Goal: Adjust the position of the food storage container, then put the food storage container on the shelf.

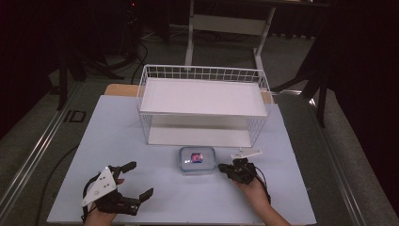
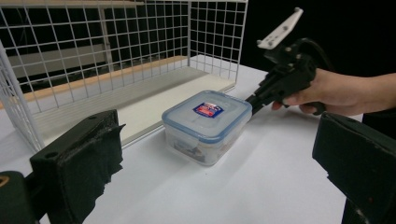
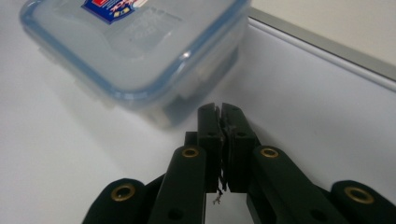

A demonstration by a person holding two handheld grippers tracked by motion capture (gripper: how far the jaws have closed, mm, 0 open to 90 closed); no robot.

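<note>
Centrally on the white table [image 1: 117, 141], just in front of the wire rack [image 1: 203, 104], sits a clear box [image 1: 197, 160] with a blue-rimmed lid and a red and blue label, some contents dimly visible through its wall. At its right side the right gripper [image 1: 221, 166] has its jaws pressed together with nothing between them, the tips right at the box's corner by a side latch; whether they touch it cannot be told. A person's hand [image 2: 327, 91] holds that gripper, its white plate [image 1: 246, 154] sticking up toward the rack. Well apart to the left, near the table's front edge, the left gripper [image 1: 140, 179] rests with its jaws spread wide and empty, pointing toward the box from a distance. The rack's two white shelves stand bare
</note>
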